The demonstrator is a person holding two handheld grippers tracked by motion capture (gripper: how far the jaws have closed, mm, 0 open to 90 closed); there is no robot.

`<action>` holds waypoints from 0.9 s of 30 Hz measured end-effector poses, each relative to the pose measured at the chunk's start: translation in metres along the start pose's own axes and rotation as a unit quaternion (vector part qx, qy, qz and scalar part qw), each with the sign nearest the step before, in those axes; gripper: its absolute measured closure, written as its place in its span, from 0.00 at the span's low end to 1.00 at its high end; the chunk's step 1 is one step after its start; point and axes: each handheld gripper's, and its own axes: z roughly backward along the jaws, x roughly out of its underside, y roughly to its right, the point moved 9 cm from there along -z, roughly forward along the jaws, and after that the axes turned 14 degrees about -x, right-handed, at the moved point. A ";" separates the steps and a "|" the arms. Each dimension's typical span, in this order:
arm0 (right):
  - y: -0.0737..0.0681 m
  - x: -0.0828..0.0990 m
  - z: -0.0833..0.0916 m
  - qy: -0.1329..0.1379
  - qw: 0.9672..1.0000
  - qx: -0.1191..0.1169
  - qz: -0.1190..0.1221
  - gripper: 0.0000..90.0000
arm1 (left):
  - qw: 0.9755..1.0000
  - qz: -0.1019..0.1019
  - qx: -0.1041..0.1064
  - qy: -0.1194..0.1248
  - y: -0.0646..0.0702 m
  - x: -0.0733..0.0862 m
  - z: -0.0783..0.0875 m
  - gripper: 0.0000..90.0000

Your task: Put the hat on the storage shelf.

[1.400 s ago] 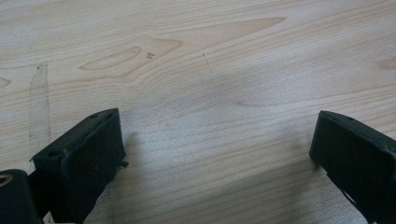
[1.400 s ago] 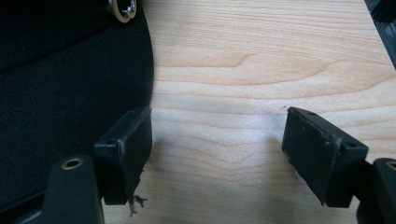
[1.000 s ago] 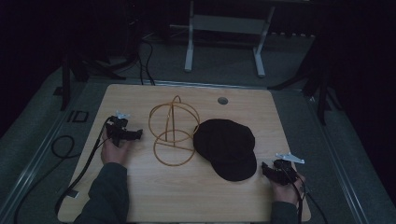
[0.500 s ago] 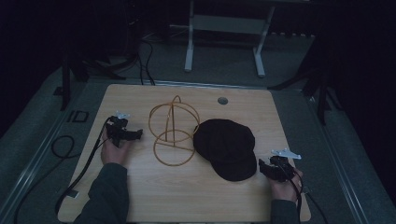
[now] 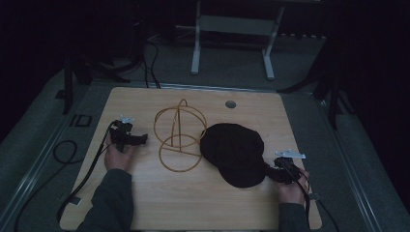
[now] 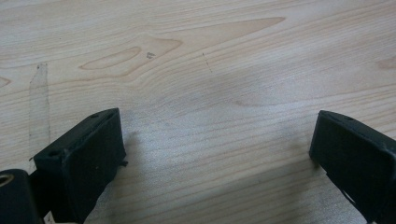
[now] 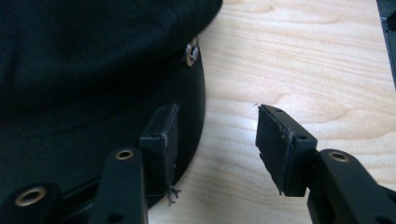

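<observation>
Near the table's [image 5: 145,203] right edge, the soft, light cap [image 5: 234,152] suits a brim pinch; right gripper [image 7: 212,135] closing around it, not yet pinching; left gripper [image 6: 215,154] spread, empty.

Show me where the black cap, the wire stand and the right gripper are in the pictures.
black cap [image 5: 233,150], high view, middle of its crown.
wire stand [image 5: 180,166], high view, front of its bottom ring.
right gripper [image 7: 212,135], right gripper view, midway between its fingertips.

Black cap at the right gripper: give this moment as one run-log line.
right gripper: jaws closing around black cap brim, no grip yet | left gripper: open over table | wire stand: untouched
</observation>
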 end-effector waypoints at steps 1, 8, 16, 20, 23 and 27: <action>-0.002 -0.003 0.001 -0.003 1.000 -0.006 0.003 0.58 | 1.000 0.000 0.000 0.000 0.000 0.000 0.000 0.03; -0.004 -0.013 0.005 0.000 1.000 -0.010 0.006 0.59 | 1.000 0.000 0.000 0.000 0.000 0.000 0.000 0.03; -0.005 -0.028 0.007 0.011 1.000 -0.016 0.005 0.58 | 1.000 0.000 0.000 0.000 0.000 0.000 0.000 0.03; -0.005 -0.036 0.007 0.011 1.000 -0.016 0.008 0.59 | 1.000 0.000 0.000 0.000 0.000 0.000 0.000 0.03; -0.004 -0.044 0.002 0.009 1.000 -0.025 0.002 0.59 | 1.000 0.001 0.000 0.000 0.000 0.000 0.000 0.03; -0.004 -0.053 -0.005 0.012 0.999 -0.038 -0.012 0.59 | 1.000 0.000 0.000 0.000 0.000 0.000 0.000 0.03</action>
